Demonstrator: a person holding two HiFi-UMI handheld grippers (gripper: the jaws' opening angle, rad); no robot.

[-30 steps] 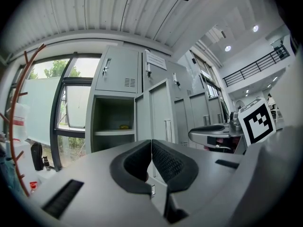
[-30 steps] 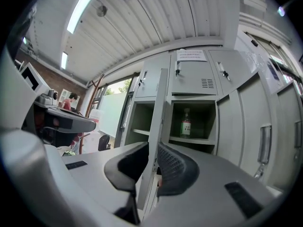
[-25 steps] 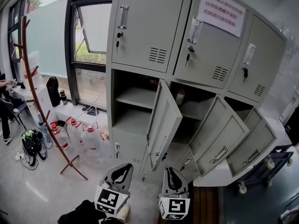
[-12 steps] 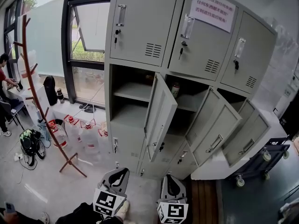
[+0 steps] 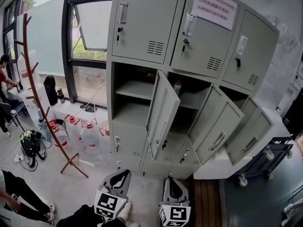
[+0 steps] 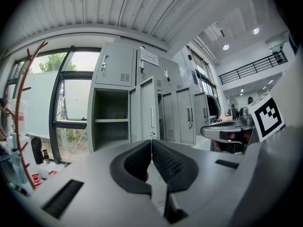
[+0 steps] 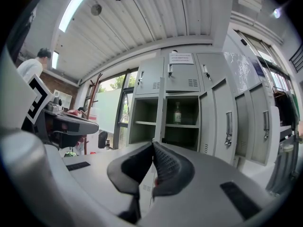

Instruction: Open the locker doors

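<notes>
Three middle-row doors (image 5: 163,112) of the tall grey steel locker bank (image 5: 137,64) hung swung out, while the three top-row doors (image 5: 142,22) and the low bottom-row doors (image 5: 128,148) looked closed, so I judged the job partly done. I had both tools down at the bottom edge of the head view, well apart from the cabinet: left gripper (image 5: 124,173) and right gripper (image 5: 172,179), each aimed level at it. The left gripper view showed its black ribbed pads (image 6: 168,162) pressed together with nothing between them; the right gripper view showed the same, jaws fully together and empty. For the next door I reckoned the jaws needed spreading before the approach, since closed tips could not take the slim upright metal handle (image 5: 124,13) on the top-left door. Best bet was to pinch that handle square and pull along the door's arc, not straight back. Going by the open doors, I judged the hinge to sit on the right edge. Small keys (image 5: 119,33) dangled under the top handles, and I thought the pads should stay off them. The open left door stuck out above the bottom row, so a low reach probably had to come in from its left side. A glass bottle (image 5: 178,86) stood on the middle shelf and a white paper notice (image 5: 214,6) was stuck to the top centre door. Neither looked to be in the way.
</notes>
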